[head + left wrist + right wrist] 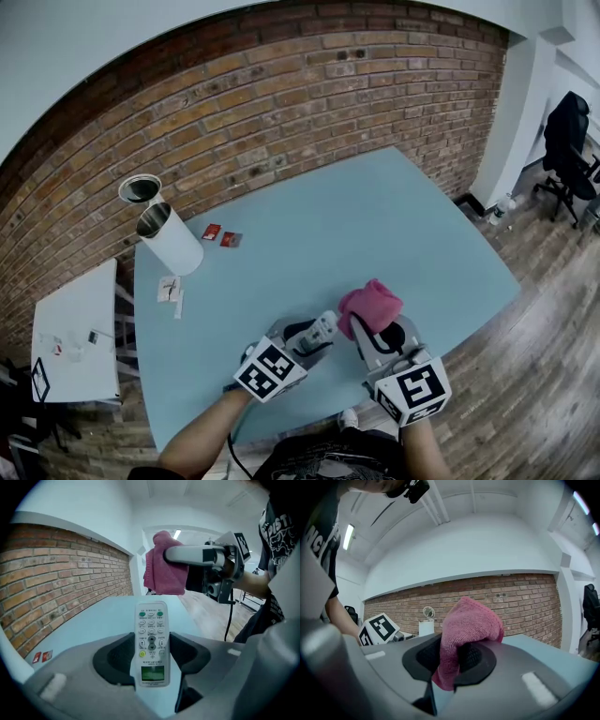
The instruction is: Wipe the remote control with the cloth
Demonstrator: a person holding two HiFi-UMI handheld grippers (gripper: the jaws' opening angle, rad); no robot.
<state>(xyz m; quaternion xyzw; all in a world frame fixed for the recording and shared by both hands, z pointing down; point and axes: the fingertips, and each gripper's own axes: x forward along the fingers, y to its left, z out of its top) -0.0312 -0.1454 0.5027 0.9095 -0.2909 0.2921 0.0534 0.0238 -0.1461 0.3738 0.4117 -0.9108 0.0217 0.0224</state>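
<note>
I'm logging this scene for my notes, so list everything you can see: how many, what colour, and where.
remote control: 1, white, between the jaws of the left gripper
cloth: 1, pink, pinched in the right gripper, raised beside the remote control
table: 1, light blue, under both grippers
cylinder container: 1, white, at the table's far left corner
packets: 2, red, on the table beside the cylinder container
side table: 1, white, left of the table
brick wall: 1, red-brown, behind the table
office chair: 1, black, far right
left gripper: 1, grey, shut on the remote control
right gripper: 1, grey, shut on the cloth
</note>
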